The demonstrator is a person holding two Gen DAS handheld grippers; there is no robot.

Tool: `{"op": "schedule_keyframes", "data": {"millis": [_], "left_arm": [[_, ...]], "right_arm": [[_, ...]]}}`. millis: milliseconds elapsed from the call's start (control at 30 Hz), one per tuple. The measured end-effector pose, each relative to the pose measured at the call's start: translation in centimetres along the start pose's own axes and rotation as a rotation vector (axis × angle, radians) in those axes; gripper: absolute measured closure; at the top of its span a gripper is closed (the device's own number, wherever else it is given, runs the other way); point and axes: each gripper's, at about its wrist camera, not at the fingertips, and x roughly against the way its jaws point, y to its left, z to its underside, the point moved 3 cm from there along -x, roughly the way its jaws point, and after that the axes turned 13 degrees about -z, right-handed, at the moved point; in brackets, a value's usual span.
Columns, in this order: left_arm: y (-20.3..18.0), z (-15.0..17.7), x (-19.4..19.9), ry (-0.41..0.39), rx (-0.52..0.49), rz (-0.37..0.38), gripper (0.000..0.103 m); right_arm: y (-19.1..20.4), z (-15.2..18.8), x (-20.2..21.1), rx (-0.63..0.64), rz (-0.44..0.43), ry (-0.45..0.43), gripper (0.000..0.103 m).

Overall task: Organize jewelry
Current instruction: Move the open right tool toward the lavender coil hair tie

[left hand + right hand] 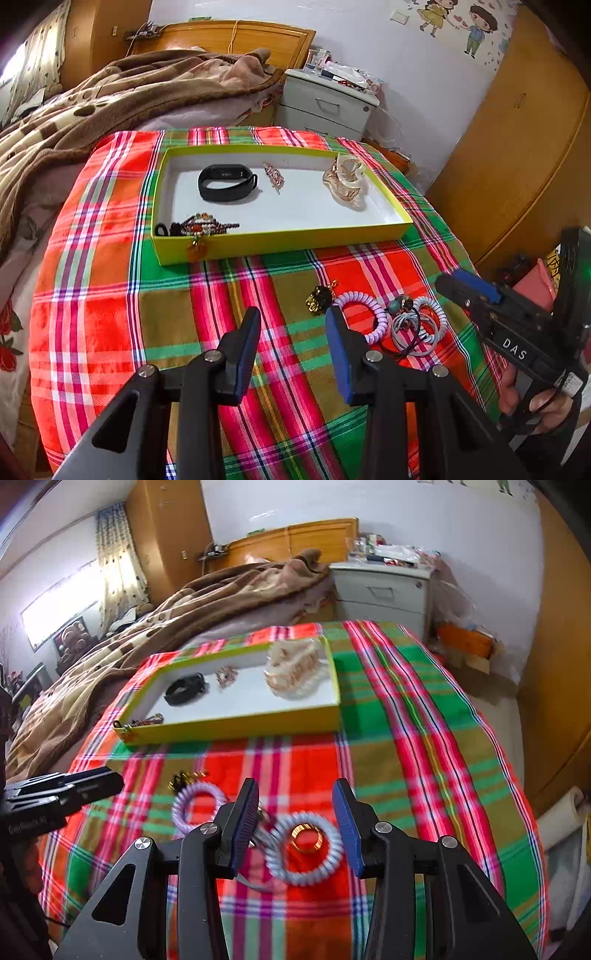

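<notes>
1. The right gripper [295,823] hangs with its jaws spread and nothing clasped, its blue pads either side of a pale blue spiral hair tie [303,849] that lies just in front of them; a gold ring [306,837] sits inside the coil.
2. The left gripper [293,347] is likewise released and empty over bare plaid tablecloth [110,314], to the left of that tie.
3. Left of the pale blue tie lie a lilac spiral hair tie [360,314], thin elastic bands [410,332] tangled against it, and a gold-and-black charm [319,297] beyond.
4. Judged: the coil is light, soft and springy; pinching across one side of the ring of coil should hold, though the tangled bands may drag along, and the gold ring could roll free.
5. Beyond the tie stands the yellow-green tray [280,247], holding a black fitness band [227,182], a hair clip [273,175], a clear claw clip [345,181] and beaded bracelets [203,225], one pendant draped over the near wall; its middle is open, and that low wall needs clearing.
</notes>
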Motion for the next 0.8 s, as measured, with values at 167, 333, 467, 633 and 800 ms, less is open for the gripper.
{"op": "schedule_keyframes", "data": {"millis": [167, 333, 467, 633, 800], "left_arm": [[0.5, 0.4, -0.5, 0.016, 0.0, -0.006, 0.065], [0.8, 0.8, -0.9, 0.035, 0.003, -0.008, 0.064], [1.1, 0.9, -0.8, 0.034, 0.011, 0.001, 0.064], [1.7, 1.2, -1.0, 0.049, 0.019, 0.007, 0.063], [2.1, 1.4, -1.0, 0.053, 0.024, 0.0, 0.061]], "right_arm": [[1.0, 0.1, -0.2, 0.064, -0.055, 0.007, 0.06], [3.4, -0.8, -2.7, 0.161, -0.151, 0.087, 0.06], [4.4, -0.7, -4.8, 0.222, -0.168, 0.168, 0.06], [5.0, -0.5, -6.5, 0.276, -0.175, 0.245, 0.06], [5.1, -0.2, -7.2, 0.295, -0.181, 0.28, 0.06]]}}
